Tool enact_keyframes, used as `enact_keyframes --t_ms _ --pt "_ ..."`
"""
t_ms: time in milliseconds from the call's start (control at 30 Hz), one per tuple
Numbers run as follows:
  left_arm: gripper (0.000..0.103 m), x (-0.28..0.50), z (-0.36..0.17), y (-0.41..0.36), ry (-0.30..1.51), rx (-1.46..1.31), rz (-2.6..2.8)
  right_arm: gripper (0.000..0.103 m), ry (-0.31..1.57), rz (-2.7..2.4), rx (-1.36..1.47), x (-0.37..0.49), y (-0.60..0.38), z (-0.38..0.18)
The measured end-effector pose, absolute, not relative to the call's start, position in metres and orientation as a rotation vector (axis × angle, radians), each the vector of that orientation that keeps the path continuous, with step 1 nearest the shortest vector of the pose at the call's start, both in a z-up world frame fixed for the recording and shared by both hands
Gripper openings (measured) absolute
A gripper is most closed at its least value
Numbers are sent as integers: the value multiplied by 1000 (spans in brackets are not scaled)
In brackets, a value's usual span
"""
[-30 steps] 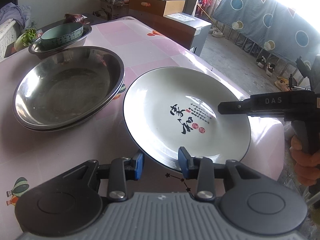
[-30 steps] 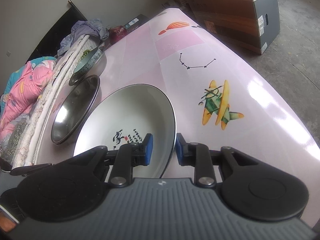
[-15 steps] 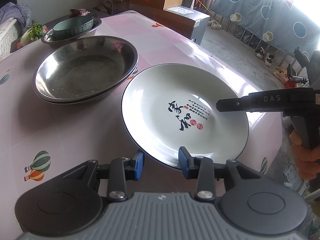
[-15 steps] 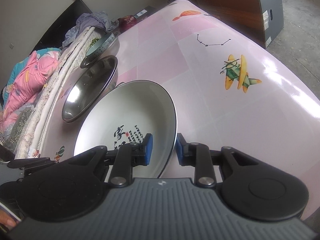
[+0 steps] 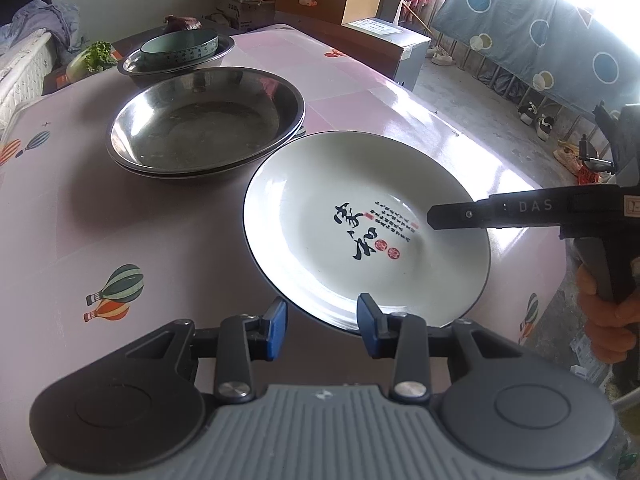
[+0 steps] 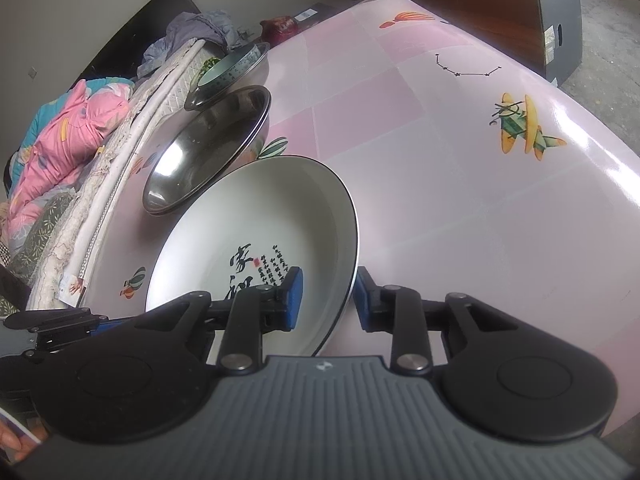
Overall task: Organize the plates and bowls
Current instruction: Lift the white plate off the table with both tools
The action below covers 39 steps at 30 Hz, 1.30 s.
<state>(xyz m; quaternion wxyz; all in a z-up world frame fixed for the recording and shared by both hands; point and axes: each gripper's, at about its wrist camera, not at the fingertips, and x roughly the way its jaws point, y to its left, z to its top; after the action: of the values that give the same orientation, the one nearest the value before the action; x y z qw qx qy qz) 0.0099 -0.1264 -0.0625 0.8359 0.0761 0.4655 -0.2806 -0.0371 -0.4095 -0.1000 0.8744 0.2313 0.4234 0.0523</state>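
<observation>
Blue pads [image 6: 291, 298] of the right gripper [image 6: 326, 298] straddle the rim of the white plate [image 6: 256, 236], one pad inside the dish, one outside, and they pinch that rim. The plate hangs tilted off the pink table [image 6: 440, 160], its printed face turned toward the left gripper [image 5: 322, 326]. That one hovers at the plate's near edge with its fingers spread and nothing between them; one pad sits in front of the rim, the other out to the side, touching nothing as far as the left view shows.

Now the relation that matters: ahead of the right fingers and a little to their left lie the stacked steel basins [image 6: 208, 148], with the plate's far edge already near their rim. Beyond those, farther along the same line, a green bowl [image 5: 180, 46] sits nested in a smaller steel bowl [image 5: 224, 54]. The right hand is the one carrying, so the judgement is that it takes the plate onward, either onto the basins or down beside them; which, cannot be told.

Underfoot for the dishes is a glossy pink cloth with balloon and aeroplane prints, likely slippery. Bedding crowds one side of the table, cardboard boxes [image 5: 328, 0] stand past its far end, and a blue curtain [image 5: 540, 36] hangs in bright light.
</observation>
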Motion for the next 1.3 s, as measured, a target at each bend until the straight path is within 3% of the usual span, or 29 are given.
enact_keyframes --t_ms 100,533,867,1300 --pt "39 8 -61 -125 986 158 -597 28 887 111 481 -39 -408 -100" --pt "59 36 -56 -124 934 122 -588 27 866 85 514 -41 -415 -98" --pt "59 60 -67 -130 989 74 -578 27 868 87 530 -41 -414 -101" --pt "59 35 -65 -124 1021 63 -647 27 863 67 537 -35 -418 -103"
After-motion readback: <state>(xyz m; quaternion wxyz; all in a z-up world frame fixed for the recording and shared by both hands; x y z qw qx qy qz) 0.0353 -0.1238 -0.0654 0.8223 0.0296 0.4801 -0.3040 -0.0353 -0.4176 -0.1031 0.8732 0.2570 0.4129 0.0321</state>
